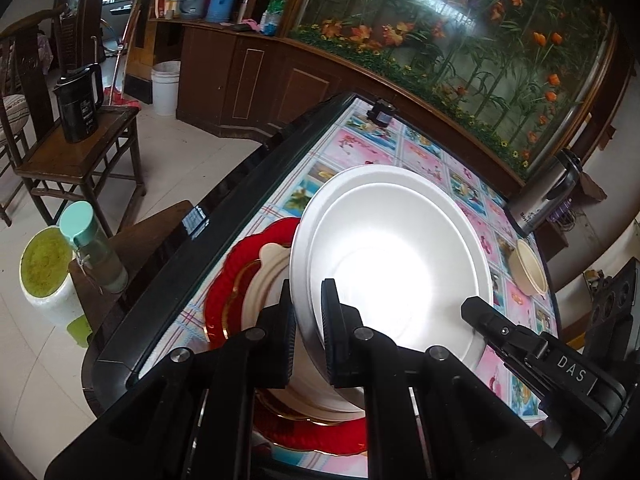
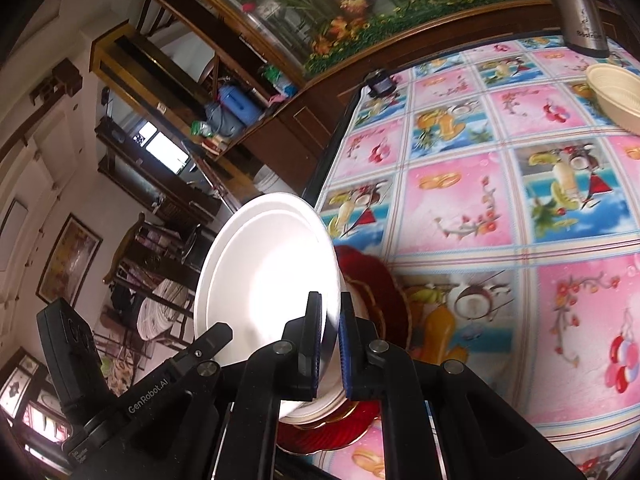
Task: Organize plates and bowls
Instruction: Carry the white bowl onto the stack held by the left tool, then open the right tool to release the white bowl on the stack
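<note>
A large white plate (image 1: 392,256) is held tilted above a stack: a cream plate (image 1: 268,276) on a red scalloped plate (image 1: 224,288). My left gripper (image 1: 306,320) is shut on the white plate's near rim. My right gripper (image 2: 330,336) is shut on the same white plate (image 2: 264,272), on another part of its rim; it shows in the left wrist view (image 1: 476,312) at the plate's right edge. The red plate (image 2: 376,292) and cream plate (image 2: 320,410) lie under it. A cream bowl (image 1: 528,268) sits at the table's far right, also in the right wrist view (image 2: 616,96).
The table has a pink and blue picture cloth (image 2: 480,208) and a black edge (image 1: 224,208). A steel kettle (image 1: 548,196) stands at the far corner. A small dark object (image 1: 382,114) sits at the far edge. A stool with a bottle (image 1: 96,248) stands left.
</note>
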The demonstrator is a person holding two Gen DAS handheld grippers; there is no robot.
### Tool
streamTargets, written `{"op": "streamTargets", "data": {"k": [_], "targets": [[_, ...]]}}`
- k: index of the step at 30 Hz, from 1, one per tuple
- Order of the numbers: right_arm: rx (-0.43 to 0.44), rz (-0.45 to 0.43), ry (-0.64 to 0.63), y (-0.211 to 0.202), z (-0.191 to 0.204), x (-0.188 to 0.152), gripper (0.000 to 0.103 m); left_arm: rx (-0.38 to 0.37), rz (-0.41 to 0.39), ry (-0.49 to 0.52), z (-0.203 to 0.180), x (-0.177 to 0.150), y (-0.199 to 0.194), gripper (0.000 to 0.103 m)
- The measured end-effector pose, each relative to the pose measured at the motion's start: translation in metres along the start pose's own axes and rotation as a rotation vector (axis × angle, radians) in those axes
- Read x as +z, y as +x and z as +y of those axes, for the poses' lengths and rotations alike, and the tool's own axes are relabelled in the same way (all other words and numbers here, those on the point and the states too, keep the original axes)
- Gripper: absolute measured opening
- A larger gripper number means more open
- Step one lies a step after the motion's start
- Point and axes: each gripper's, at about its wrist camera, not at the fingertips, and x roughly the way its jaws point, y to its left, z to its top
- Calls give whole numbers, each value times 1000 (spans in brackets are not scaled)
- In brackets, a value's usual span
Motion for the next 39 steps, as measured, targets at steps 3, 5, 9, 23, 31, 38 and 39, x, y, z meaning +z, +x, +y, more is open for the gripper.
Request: {"op": "streamTargets", "data": {"k": [3, 5, 9, 23, 31, 38, 39], "targets": [[-1, 20, -3, 9, 3, -4, 8, 10, 4, -9, 7, -2, 2, 10], [-1, 30, -2, 14, 4, -7, 8, 18, 8, -12, 9, -2, 4, 10], [-1, 50, -2, 22, 5, -11, 9, 30, 17, -17, 14, -3, 7, 10], [-31, 74, -29, 37, 5, -18, 12, 53, 60, -14, 18, -5, 22, 10], [-52, 55, -68, 33, 8, -19, 13, 73, 47, -14, 21, -2, 15, 17], [-6, 21, -11, 15, -9, -8, 19, 94, 2, -30, 28, 4, 0, 24], [-4, 13, -5, 12, -12, -6, 20, 95, -13, -31, 27, 5, -3, 24]]}}
